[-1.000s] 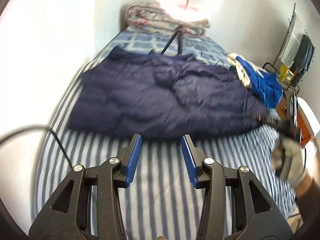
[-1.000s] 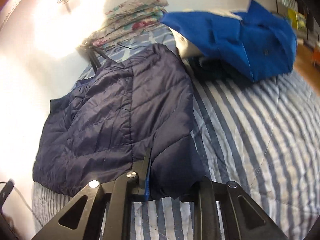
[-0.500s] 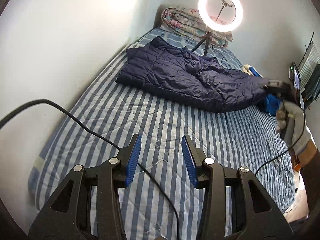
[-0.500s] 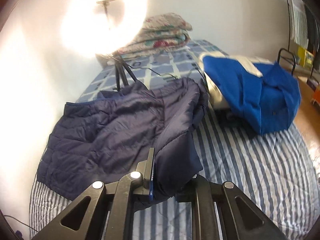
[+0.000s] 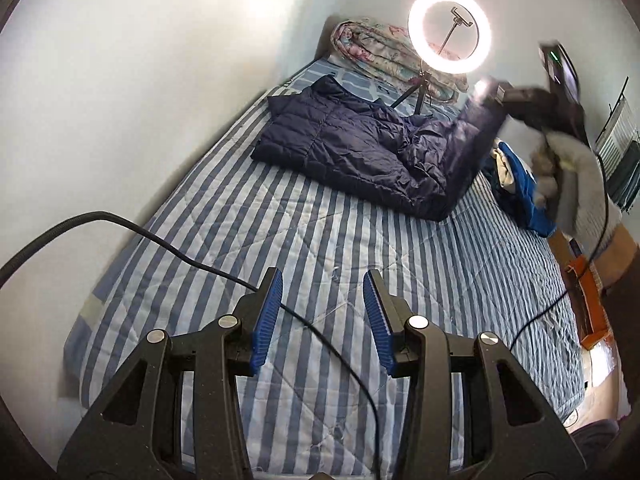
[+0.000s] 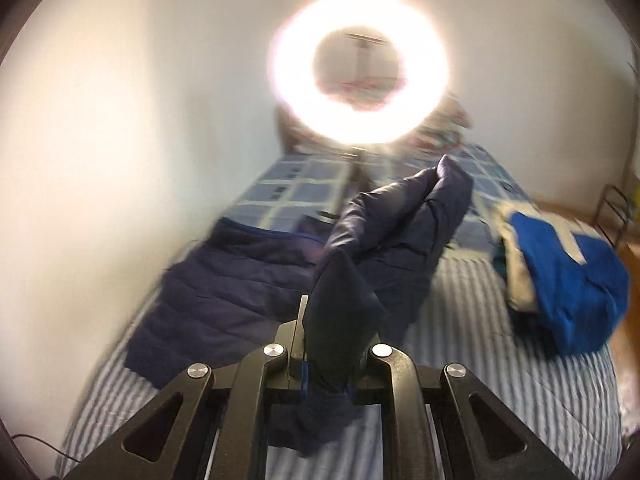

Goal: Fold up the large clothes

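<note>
Presently, jacket (image 5: 352,148): laid on the striped bed (image 5: 360,264), long axis run across the stripes.
Right gripper (image 6: 326,364): clamped on a lifted jacket corner.
Left gripper (image 5: 322,320): held half-open, nothing gripped.

We see a navy quilted jacket (image 5: 344,144) on a blue-and-white striped bedspread (image 5: 340,240), beside bright blue clothes (image 6: 568,272).
</note>
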`<state>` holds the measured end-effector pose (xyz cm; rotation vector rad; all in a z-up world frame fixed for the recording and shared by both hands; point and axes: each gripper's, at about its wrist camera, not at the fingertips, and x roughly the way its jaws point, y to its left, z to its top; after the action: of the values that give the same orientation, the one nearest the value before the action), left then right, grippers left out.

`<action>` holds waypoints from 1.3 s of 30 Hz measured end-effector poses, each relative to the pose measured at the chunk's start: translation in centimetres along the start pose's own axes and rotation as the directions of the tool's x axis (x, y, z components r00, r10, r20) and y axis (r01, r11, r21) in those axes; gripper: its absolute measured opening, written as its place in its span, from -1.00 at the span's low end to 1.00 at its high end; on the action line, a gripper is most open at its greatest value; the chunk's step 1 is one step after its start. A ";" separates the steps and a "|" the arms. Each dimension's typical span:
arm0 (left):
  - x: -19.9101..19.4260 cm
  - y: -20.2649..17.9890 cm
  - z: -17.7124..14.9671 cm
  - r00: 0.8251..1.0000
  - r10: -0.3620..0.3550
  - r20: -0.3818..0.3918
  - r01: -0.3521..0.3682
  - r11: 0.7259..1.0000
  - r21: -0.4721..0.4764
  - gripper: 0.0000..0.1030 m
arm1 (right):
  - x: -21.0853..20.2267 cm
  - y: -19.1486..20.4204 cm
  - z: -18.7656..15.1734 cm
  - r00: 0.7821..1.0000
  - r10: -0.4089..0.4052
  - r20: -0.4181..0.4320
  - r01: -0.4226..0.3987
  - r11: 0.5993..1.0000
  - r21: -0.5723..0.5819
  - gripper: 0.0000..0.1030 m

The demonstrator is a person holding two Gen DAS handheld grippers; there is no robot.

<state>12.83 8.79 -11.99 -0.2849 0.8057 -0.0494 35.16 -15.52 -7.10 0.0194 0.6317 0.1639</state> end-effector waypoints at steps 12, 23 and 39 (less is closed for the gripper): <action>-0.6 3.3 -0.3 1.000 0.027 0.012 -0.027 0.998 -0.048 -0.17 | 7.6 14.9 -1.0 0.982 0.176 -0.073 -0.185 0.974 -0.130 -0.84; 0.7 4.5 -0.9 0.999 0.039 -0.016 -0.040 0.998 -0.056 -0.17 | 16.8 21.3 -6.4 0.927 0.283 -0.245 -0.313 0.945 -0.091 -0.84; 2.3 4.1 0.0 0.997 0.067 -0.024 -0.068 0.997 -0.035 -0.17 | 17.0 19.5 -6.9 0.777 0.541 -0.322 -0.567 0.823 0.016 -0.33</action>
<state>14.17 12.39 -14.77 -0.2909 0.8394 0.0255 41.71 6.20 -21.34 0.1036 0.9288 0.7856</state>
